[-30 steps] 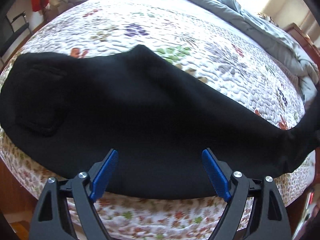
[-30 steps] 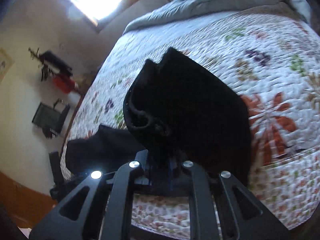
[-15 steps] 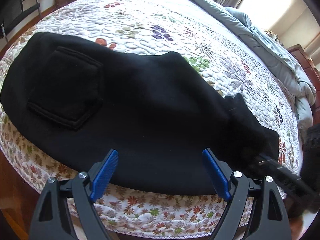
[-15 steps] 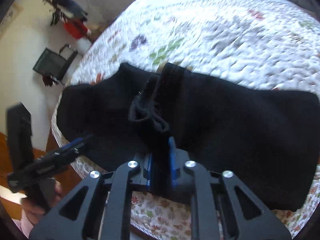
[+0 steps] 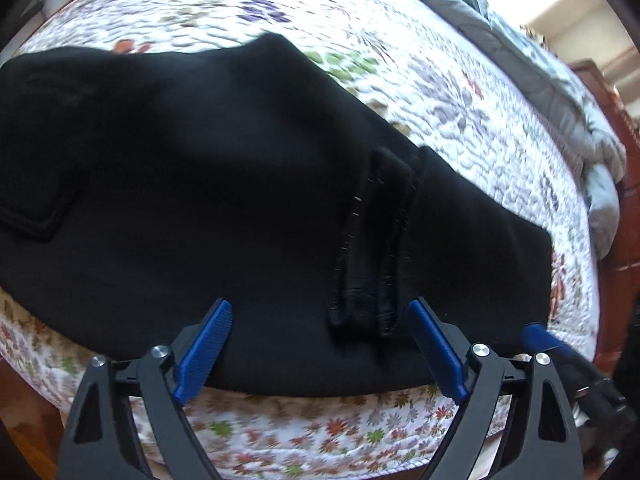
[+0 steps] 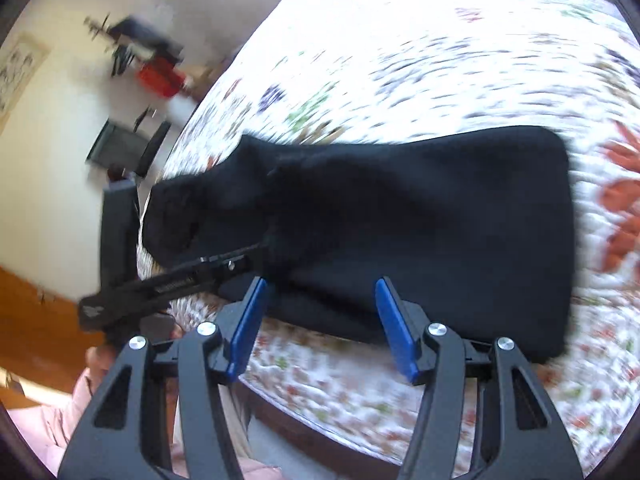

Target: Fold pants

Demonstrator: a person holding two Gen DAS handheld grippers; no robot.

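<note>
Black pants (image 5: 224, 184) lie along the near edge of a bed with a floral quilt (image 5: 440, 72). The leg end is folded back over the middle, its two hems (image 5: 376, 240) lying on top. A back pocket (image 5: 36, 200) shows at the left. My left gripper (image 5: 320, 344) is open and empty, its blue pads just above the pants' near edge. My right gripper (image 6: 320, 320) is open and empty at the near edge of the folded pants (image 6: 420, 220). The left gripper (image 6: 172, 284) shows in the right wrist view, beside the pants. The right gripper's blue pad (image 5: 540, 338) shows at the pants' right end.
A grey duvet (image 5: 560, 92) is bunched at the far right of the bed. A wooden bed frame (image 5: 624, 184) stands at the right. A black chair (image 6: 120, 148) and red items (image 6: 160, 76) stand by the wall beyond the bed's left end.
My right gripper carried the leg hems leftward over the middle of the pants, let go of them and opened. My left gripper stayed open near the front edge.
</note>
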